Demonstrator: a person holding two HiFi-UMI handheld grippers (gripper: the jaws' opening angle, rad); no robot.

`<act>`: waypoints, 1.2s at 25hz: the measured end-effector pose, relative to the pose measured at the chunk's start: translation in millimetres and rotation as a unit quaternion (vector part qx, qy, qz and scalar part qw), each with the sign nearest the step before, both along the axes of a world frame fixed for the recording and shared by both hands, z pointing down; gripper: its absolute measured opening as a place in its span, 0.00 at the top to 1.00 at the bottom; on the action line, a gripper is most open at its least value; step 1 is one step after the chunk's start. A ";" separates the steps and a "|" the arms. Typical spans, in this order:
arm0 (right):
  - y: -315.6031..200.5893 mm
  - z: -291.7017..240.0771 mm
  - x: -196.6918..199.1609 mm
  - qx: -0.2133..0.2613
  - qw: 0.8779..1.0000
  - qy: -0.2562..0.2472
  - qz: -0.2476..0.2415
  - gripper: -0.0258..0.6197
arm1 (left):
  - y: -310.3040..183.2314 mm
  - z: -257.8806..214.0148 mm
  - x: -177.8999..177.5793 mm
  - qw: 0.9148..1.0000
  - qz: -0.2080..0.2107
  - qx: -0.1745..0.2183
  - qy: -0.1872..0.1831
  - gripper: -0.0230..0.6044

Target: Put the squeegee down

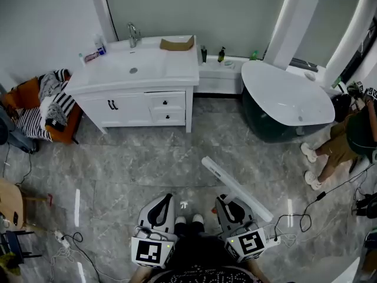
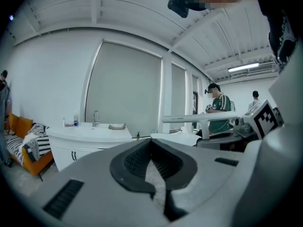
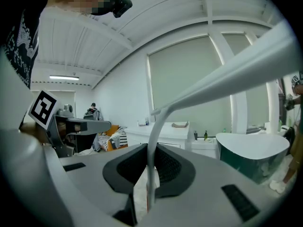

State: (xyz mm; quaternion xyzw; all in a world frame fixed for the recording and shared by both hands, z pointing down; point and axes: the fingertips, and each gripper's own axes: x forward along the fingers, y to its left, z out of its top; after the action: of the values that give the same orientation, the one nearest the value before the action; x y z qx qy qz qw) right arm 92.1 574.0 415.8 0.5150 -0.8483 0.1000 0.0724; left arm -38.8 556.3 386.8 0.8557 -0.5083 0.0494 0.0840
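Onto floor (image 1: pixel 147 164) before vanity (image 1: pixel 141 78), lower squeegee (image 1: pixel 232 184) level, clamped in right gripper (image 1: pixel 227 204); release once resting; left gripper (image 1: pixel 165 203) closed, empty.

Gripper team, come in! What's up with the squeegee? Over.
Right gripper shut on squeegee, held above floor. Left gripper shut, empty. Cable on floor to the right, not underneath.
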 end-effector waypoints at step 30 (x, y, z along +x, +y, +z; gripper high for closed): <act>-98.9 28.2 1.8 -0.051 0.998 -0.007 -0.039 0.88 | -101.0 13.4 8.0 1.000 -0.013 -0.008 0.016 0.96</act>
State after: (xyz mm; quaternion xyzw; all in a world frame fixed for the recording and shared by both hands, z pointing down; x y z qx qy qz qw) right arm 93.9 475.1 444.0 0.4767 -0.8618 0.1437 0.0965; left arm -30.8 455.3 400.2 0.8491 -0.5175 0.0386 0.0992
